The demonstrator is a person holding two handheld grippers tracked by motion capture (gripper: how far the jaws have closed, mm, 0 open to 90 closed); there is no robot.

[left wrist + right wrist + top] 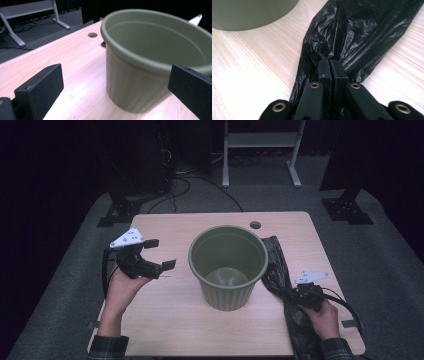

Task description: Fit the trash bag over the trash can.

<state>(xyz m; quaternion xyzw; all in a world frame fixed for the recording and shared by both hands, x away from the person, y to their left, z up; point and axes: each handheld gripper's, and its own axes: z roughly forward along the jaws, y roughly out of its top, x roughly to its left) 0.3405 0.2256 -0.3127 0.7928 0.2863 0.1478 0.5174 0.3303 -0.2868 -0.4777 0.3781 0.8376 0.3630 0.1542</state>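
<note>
An olive-green plastic bin [227,265] stands upright and empty in the middle of the table; it looms close in the left gripper view [150,60]. A black plastic bag [280,270] lies stretched along the table to the bin's right. My right gripper [305,295] is shut on the bag, and the right gripper view shows the jaws pinching a bunched fold of it [330,61] with the bag [362,32] fanning out beyond. My left gripper [161,254] hovers open just left of the bin, its jaws wide apart [115,82] facing the bin's side.
The light wooden table [170,320] has a round cable hole [255,225] behind the bin. Grey carpet surrounds the table, with black stand bases [117,210] and a white frame [260,150] further back.
</note>
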